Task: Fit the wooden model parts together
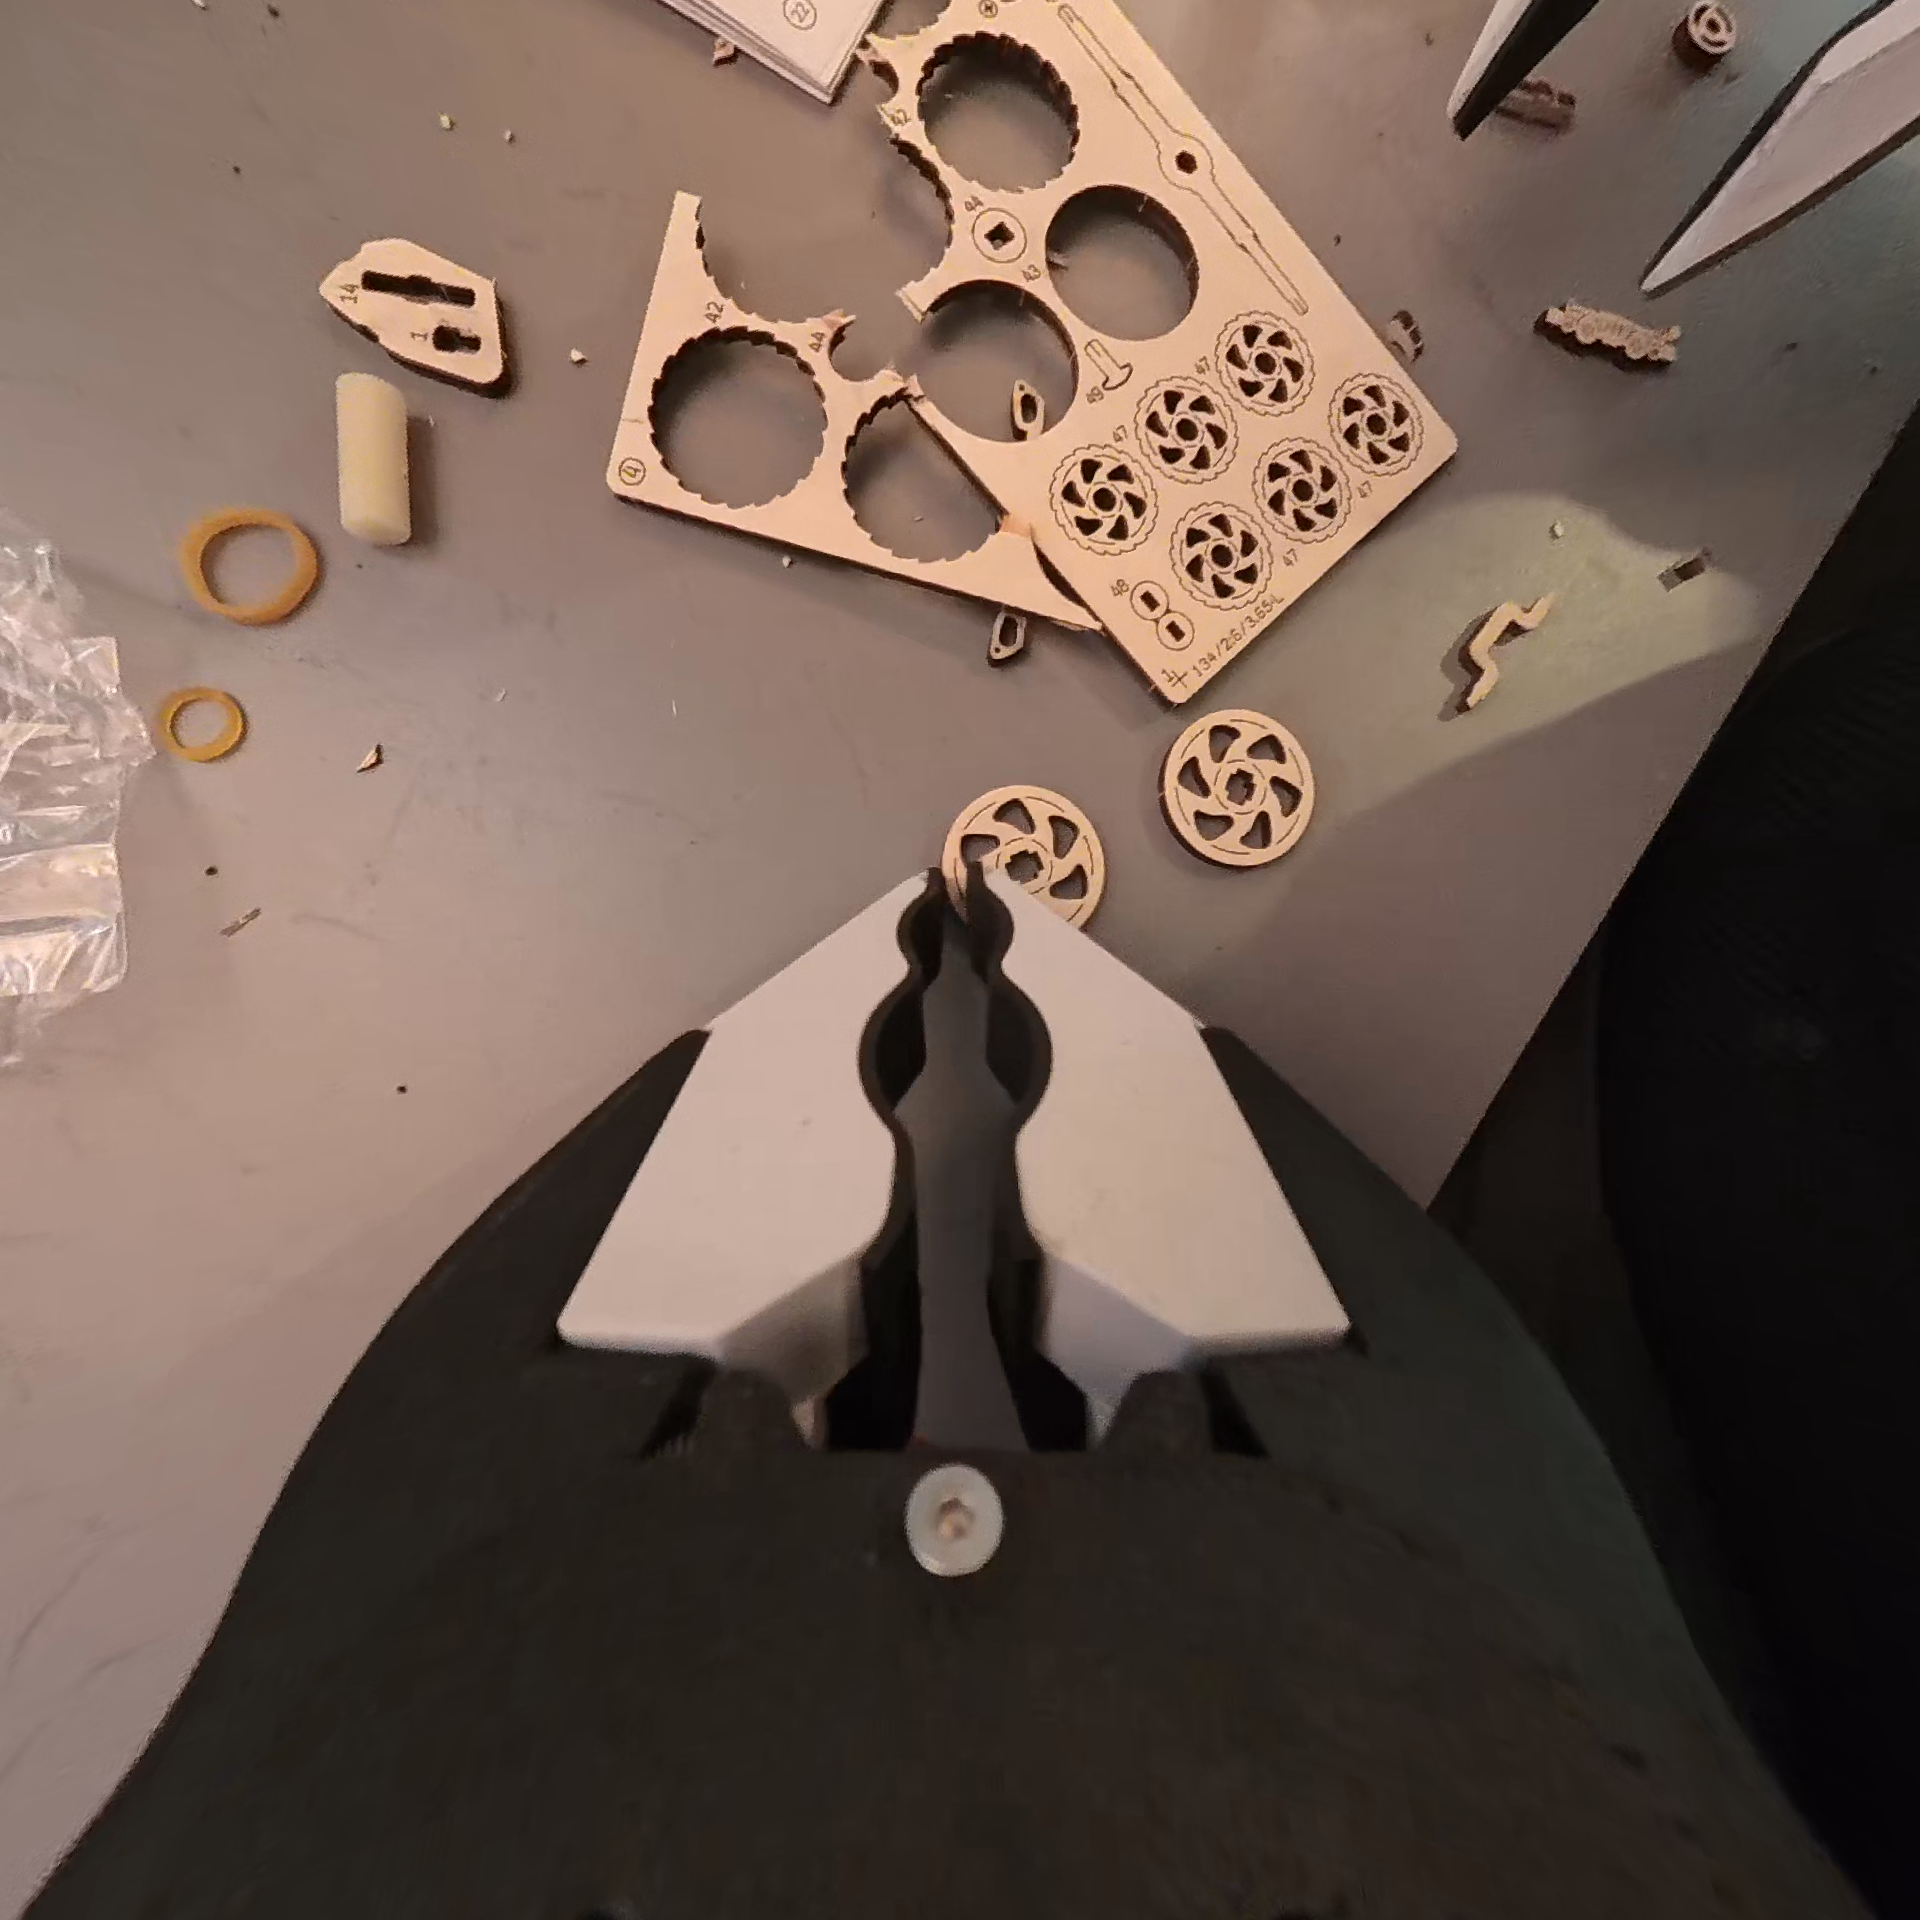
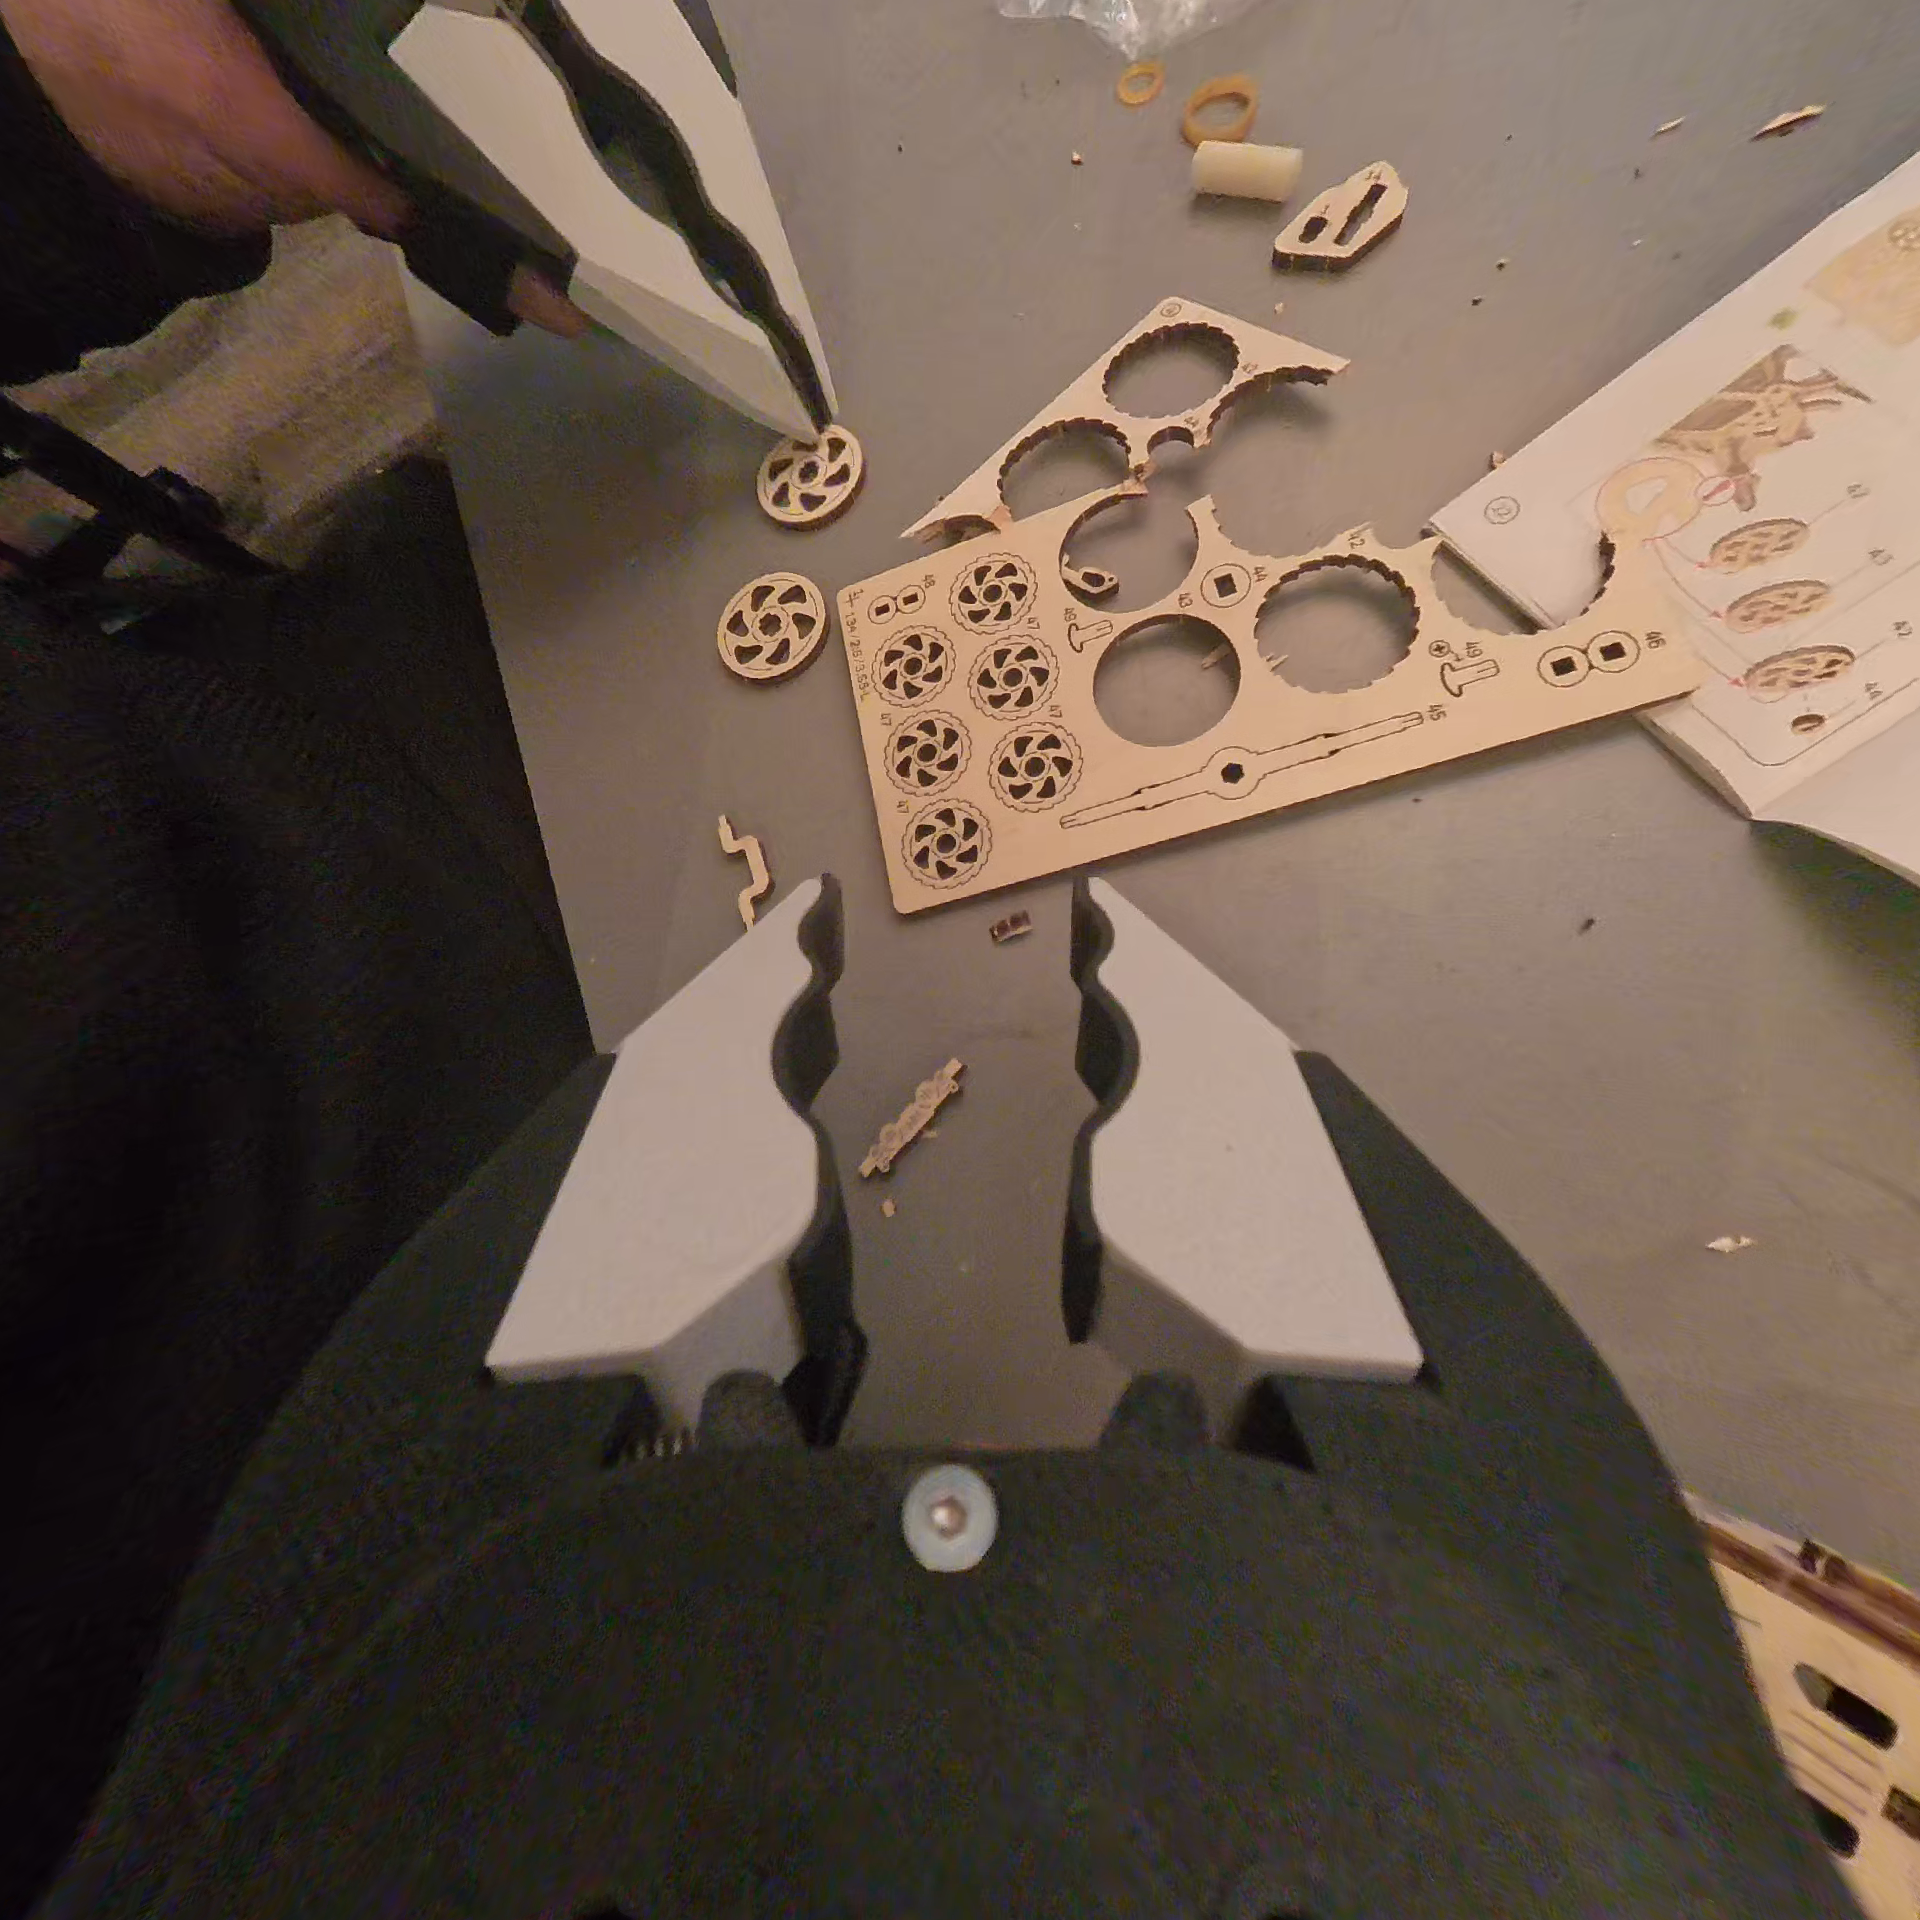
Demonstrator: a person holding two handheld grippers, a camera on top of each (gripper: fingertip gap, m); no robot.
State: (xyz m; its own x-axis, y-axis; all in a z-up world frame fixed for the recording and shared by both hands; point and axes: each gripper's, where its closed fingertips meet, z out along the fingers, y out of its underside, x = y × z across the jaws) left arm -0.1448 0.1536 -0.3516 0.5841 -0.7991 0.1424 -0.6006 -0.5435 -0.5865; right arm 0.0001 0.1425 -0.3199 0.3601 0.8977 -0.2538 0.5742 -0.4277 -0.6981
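Note:
Two loose wooden spoked wheels lie on the grey table [image 1: 520, 935]. My left gripper [image 1: 960, 891] is shut on the rim of the nearer wheel [image 1: 1039, 852], which rests flat; the right wrist view shows the same gripper [image 2: 819, 421] and wheel [image 2: 810, 483]. The second wheel [image 1: 1236, 790] [image 2: 774, 627] lies free beside it. A laser-cut parts sheet [image 1: 1304, 400] [image 2: 1143, 774] still holds several small wheels. My right gripper [image 2: 958, 899] is open and empty above the table, over a small carved wooden strip [image 2: 914, 1117]; it also shows in the left wrist view [image 1: 1558, 203].
A broken sheet piece [image 1: 821, 520], a slotted wooden piece [image 1: 416, 332], a white cylinder [image 1: 372, 457], two rubber bands [image 1: 195, 566], a plastic bag [image 1: 52, 779] and an S-shaped piece [image 1: 1496, 649] lie about. An instruction booklet [image 2: 1714, 520] lies far right. The table edge [image 2: 520, 831] runs left. Some 15 cm of space lies between my two pairs of fingers. From my right tips it is roughly 6 cm to the S-shaped piece [image 1: 1496, 649]; from my left, 12 cm. Seen from the right wrist view [image 2: 740, 851] as well.

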